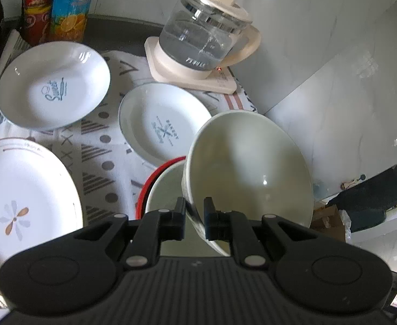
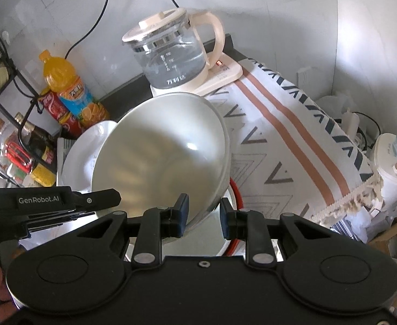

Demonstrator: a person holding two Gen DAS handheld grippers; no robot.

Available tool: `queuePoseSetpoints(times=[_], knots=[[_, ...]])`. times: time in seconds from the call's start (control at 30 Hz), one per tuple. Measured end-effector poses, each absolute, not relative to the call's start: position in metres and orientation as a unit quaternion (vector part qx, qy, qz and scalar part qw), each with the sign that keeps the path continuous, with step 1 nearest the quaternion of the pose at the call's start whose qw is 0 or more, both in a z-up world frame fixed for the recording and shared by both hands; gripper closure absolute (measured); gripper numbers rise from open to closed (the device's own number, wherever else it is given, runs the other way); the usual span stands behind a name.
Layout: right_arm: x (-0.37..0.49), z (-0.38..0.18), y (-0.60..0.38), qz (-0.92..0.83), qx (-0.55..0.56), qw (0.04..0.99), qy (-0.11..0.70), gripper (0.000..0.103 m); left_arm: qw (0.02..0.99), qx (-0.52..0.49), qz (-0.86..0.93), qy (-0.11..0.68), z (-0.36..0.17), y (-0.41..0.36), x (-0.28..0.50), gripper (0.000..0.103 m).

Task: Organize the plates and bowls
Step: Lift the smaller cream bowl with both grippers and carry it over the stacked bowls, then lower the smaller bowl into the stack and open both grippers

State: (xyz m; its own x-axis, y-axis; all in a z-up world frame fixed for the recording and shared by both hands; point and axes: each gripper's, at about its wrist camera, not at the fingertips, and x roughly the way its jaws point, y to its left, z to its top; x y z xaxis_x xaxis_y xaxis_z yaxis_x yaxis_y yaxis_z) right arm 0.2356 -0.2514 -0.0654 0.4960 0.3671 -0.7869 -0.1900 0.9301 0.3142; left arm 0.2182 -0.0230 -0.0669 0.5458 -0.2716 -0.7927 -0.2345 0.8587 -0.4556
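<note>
Closest in, the left gripper [image 1: 194,218] has its jaws pinching the rim of a white bowl [image 1: 248,174], one pad inside and one outside. The right gripper [image 2: 202,218] does the same on the opposite rim of that bowl [image 2: 162,154]. Held at two sides, the bowl hangs tilted, its mouth facing back toward the jaws, likely so it can be steered level into a stack.

Just below and beyond the jaws sits a second white bowl [image 1: 166,187] nested in a red-rimmed dish [image 1: 144,189]; the held bowl hovers over it, which suggests it is the stacking spot. The left tool [image 2: 49,203] shows in the right view, printed "GenRobot.AI".

Left of the left jaws lies a large plate [image 1: 27,197] with a flower print. Farther ahead are two deep plates, one [image 1: 166,127] with crossed utensils and small lettering I cannot read, another [image 1: 53,85] with a blue emblem. All rest on a patterned cloth [image 2: 279,146] over the bench.

Farthest off stand a glass kettle [image 1: 204,31] bearing Chinese characters, an orange drink bottle [image 2: 71,92] and a red bottle [image 1: 37,8].
</note>
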Motion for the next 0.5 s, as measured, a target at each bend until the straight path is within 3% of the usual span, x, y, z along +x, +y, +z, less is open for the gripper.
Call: queuePoseSetpoints(times=[0.5], knots=[[0.223,-0.077,-0.243,0.165,0.071,0.845,0.503,0.077,0.822,-0.266,-0.005,0.504,-0.08,-0.019,0.203,0.092]])
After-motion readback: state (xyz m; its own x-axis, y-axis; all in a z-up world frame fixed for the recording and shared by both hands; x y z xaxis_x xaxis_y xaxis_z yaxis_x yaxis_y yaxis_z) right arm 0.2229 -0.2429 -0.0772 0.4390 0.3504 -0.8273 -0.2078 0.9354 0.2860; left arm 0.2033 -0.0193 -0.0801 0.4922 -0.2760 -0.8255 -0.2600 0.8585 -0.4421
